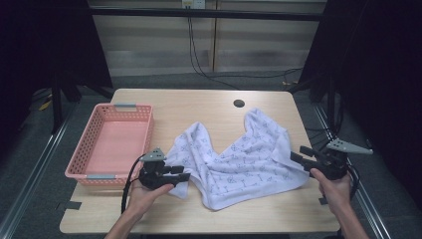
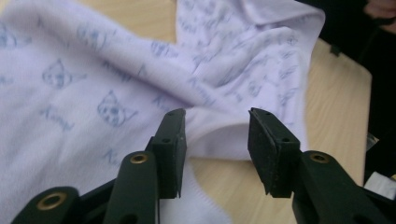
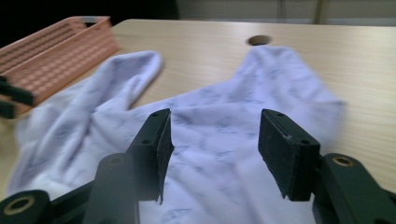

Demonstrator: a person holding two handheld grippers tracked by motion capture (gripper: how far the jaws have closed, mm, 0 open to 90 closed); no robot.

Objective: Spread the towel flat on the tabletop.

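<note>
White printed cloth point(image 1: 239, 162) lies crumpled across the middle and right of the wooden table point(image 1: 199, 107), two peaks of it pointing toward the far edge. I hold the left gripper point(image 1: 183, 173) low at the cloth's near-left edge; in the left gripper view its pads point(image 2: 172, 142) stand apart with cloth lying under and between them, not pressed. I hold the right gripper point(image 1: 297, 155) at the cloth's right edge, pointing left; in the right gripper view its pads point(image 3: 288, 154) are likewise apart over the fabric, clamped on nothing. Neither gripper holds the cloth, which rests entirely on the table.

Positioning one gripper at each side edge suits a two-point pickup or a spread, I judge: opposite holds let the fabric be tensioned evenly. A pink basket point(image 1: 82, 162) stands at the left, just beside the cloth's left peak, its interior bare; it is the probable destination.
</note>
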